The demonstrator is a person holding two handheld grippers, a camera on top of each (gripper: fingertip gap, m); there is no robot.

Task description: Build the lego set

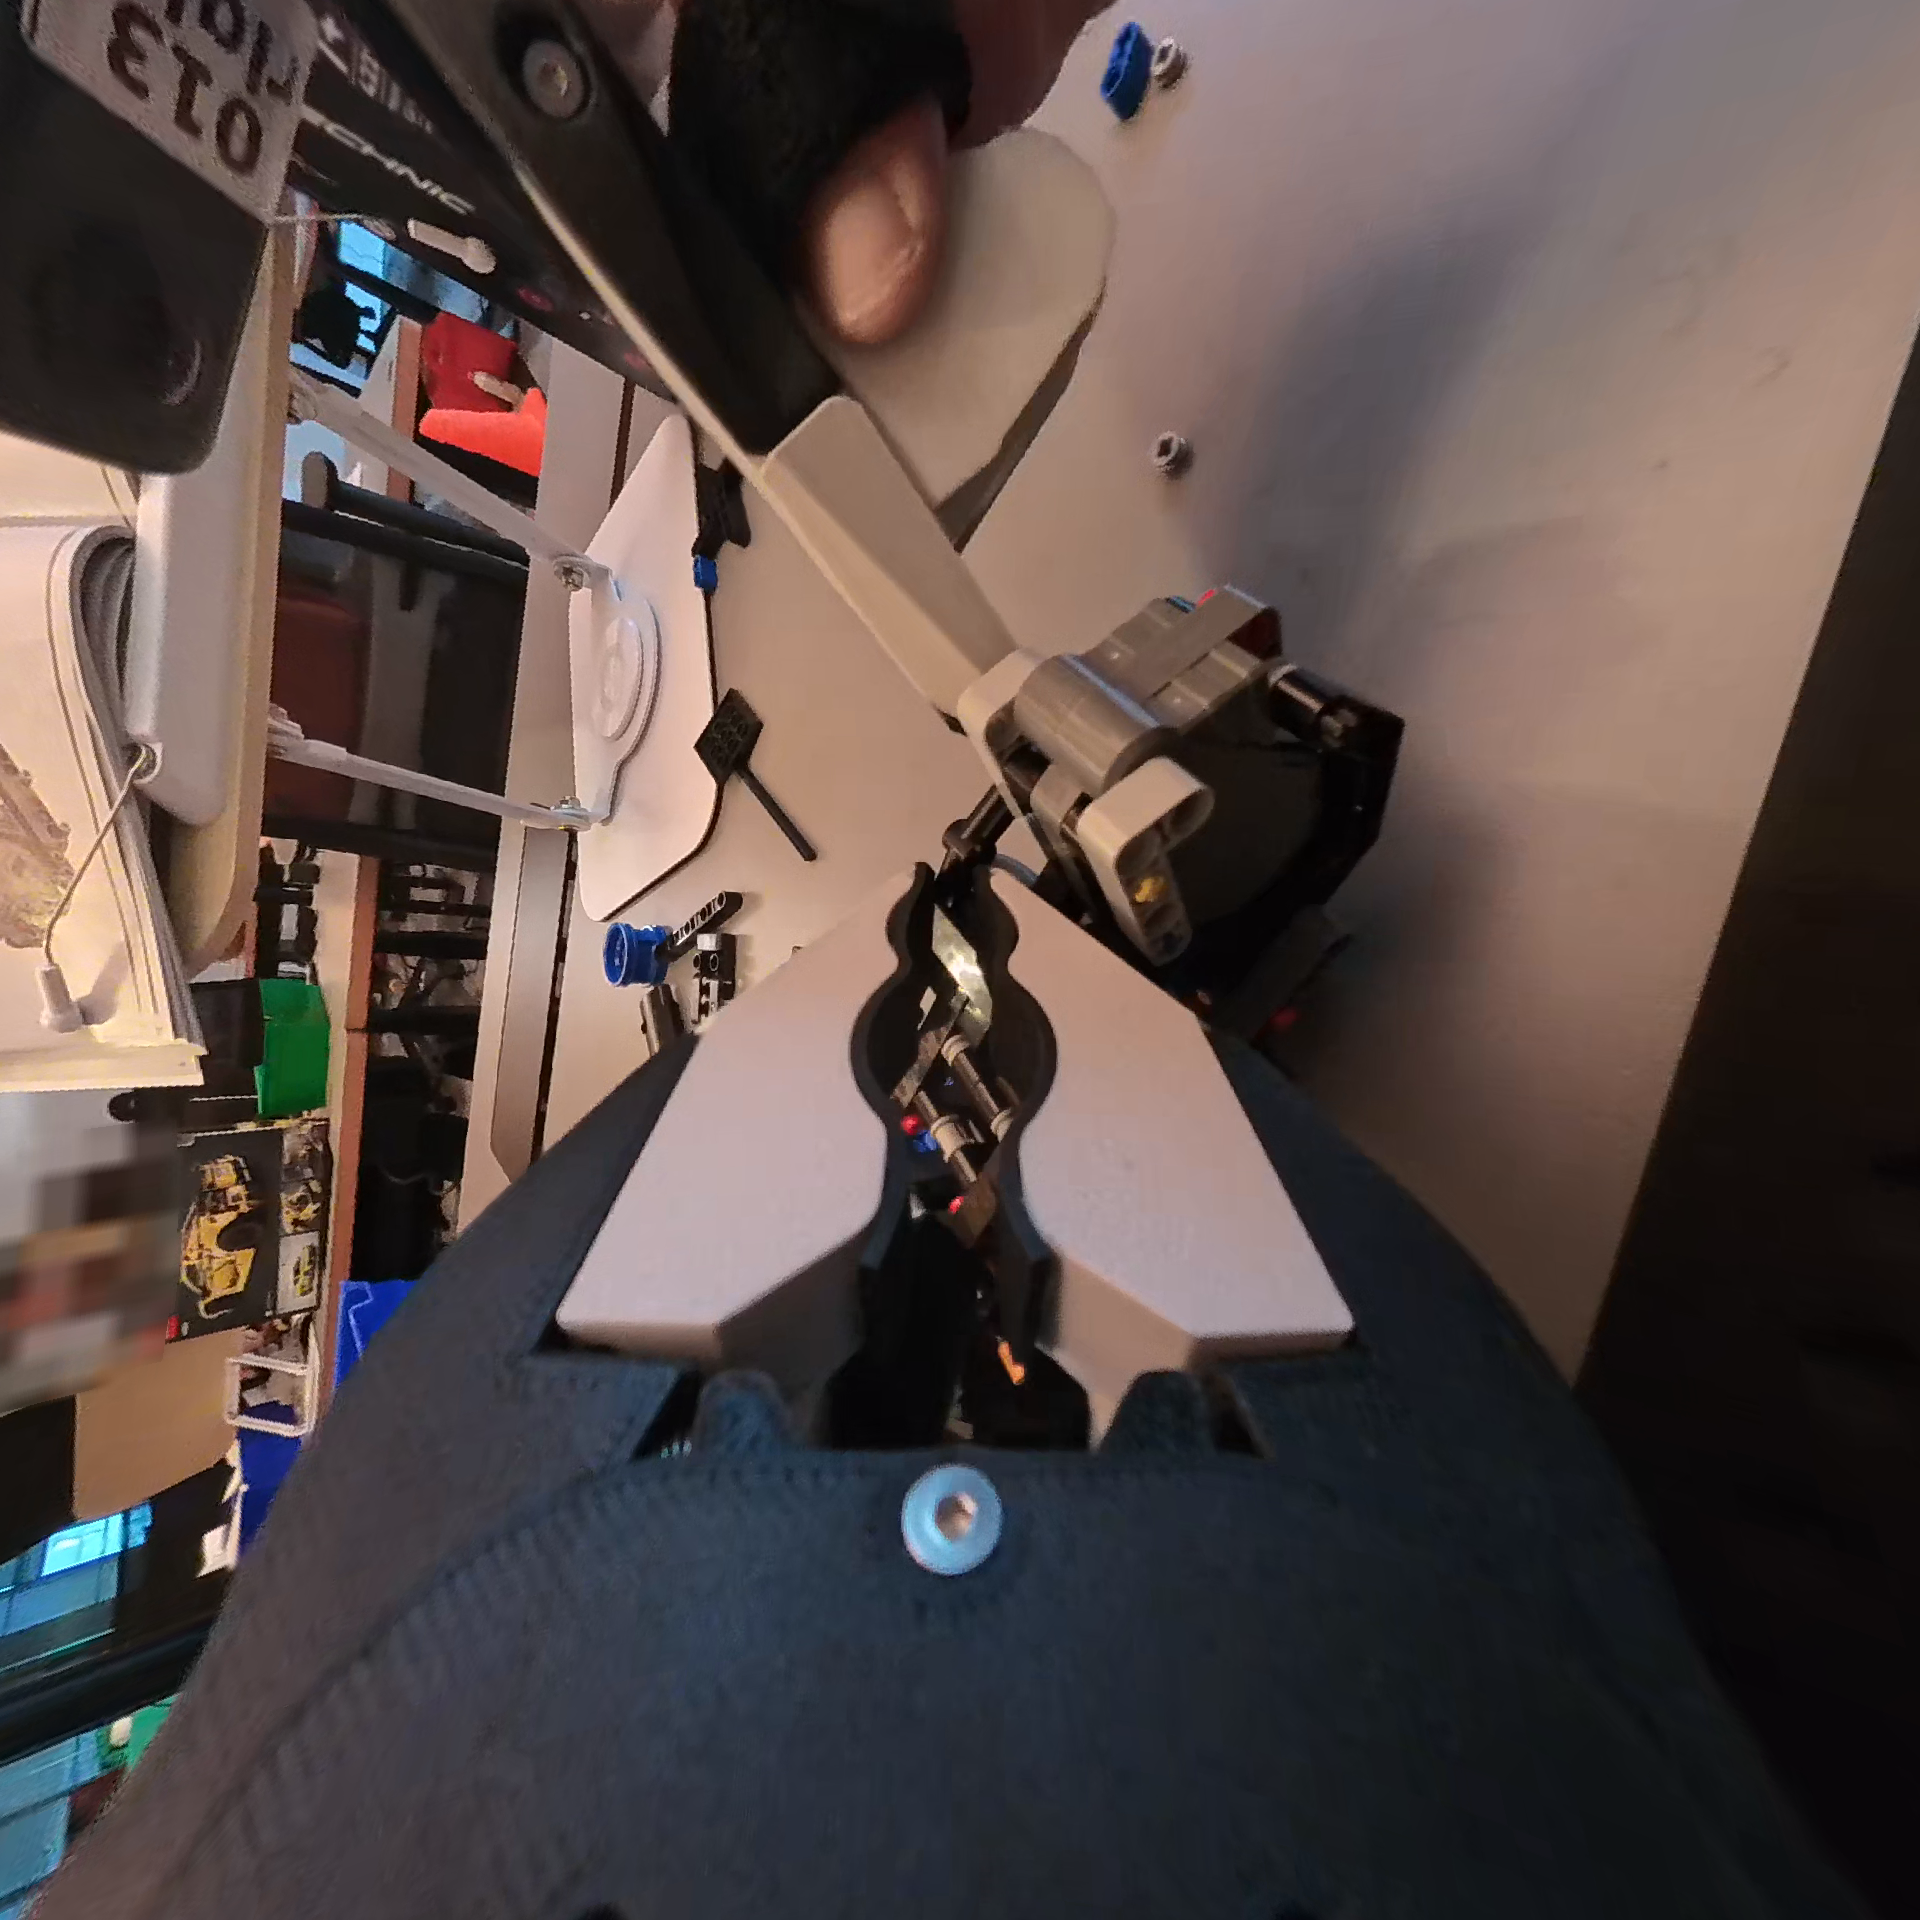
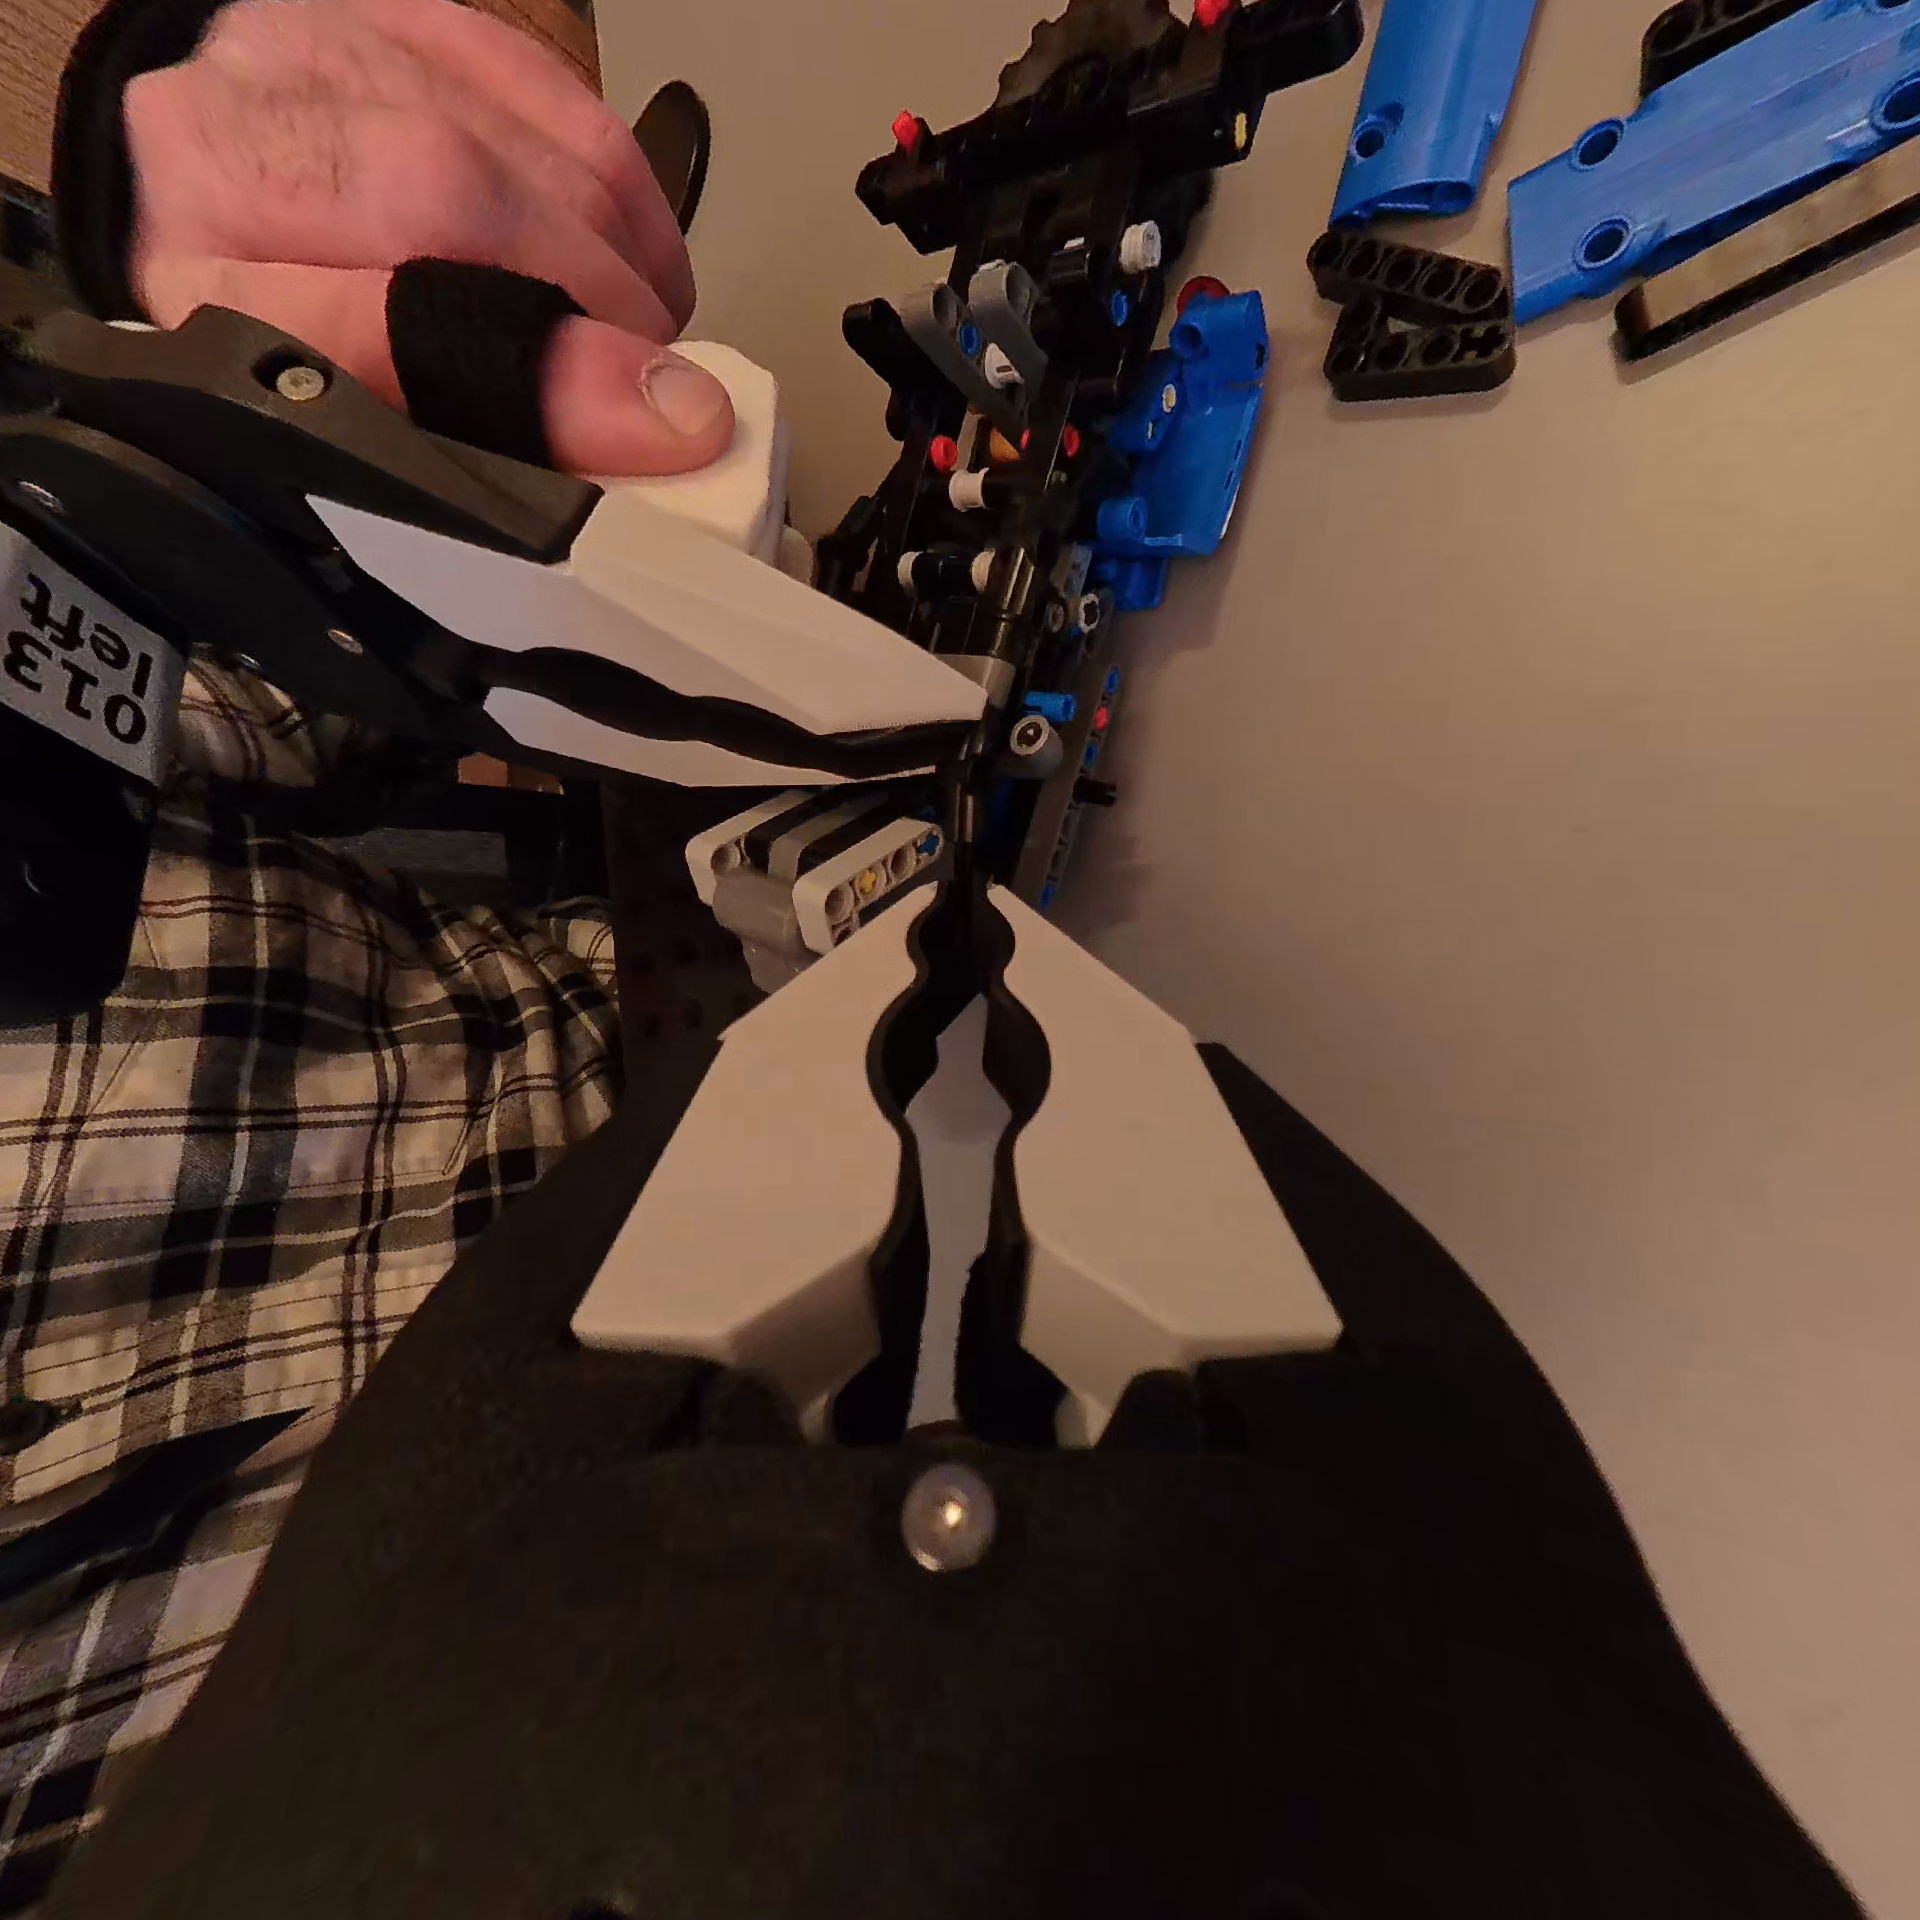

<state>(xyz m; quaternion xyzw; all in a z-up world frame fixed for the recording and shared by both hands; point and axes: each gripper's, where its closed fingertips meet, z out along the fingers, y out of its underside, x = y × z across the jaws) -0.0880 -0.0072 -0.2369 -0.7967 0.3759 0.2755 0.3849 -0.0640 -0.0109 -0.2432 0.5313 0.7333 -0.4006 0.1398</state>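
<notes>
The partly built lego model [image 2: 1049, 436] is a black frame with blue panels, grey connectors and red pins, held above the pale table. In the left wrist view its grey block and black housing [image 1: 1195, 748] show. My left gripper [image 1: 951, 904] is shut on a black part of the model's edge, and it also shows in the right wrist view [image 2: 971, 732], coming in from the left. My right gripper [image 2: 961, 909] is shut on a thin black edge of the model beside a grey beam [image 2: 831, 873]. In the left wrist view it [image 1: 987, 696] reaches down from the upper left onto the grey block.
Loose blue panels [image 2: 1662, 156] and black beams [image 2: 1413, 312] lie at the upper right. A black axle piece [image 1: 743, 748], a blue wheel hub [image 1: 634, 951] and a white board [image 1: 634, 675] lie on the table. A booklet [image 1: 62, 831] stands far left. A plaid shirt [image 2: 260, 1039] is close. Both grippers' tips are close together, under 4 cm apart. Both grippers' tips are roughly 20 centimeters from the black axle piece [image 1: 743, 748].
</notes>
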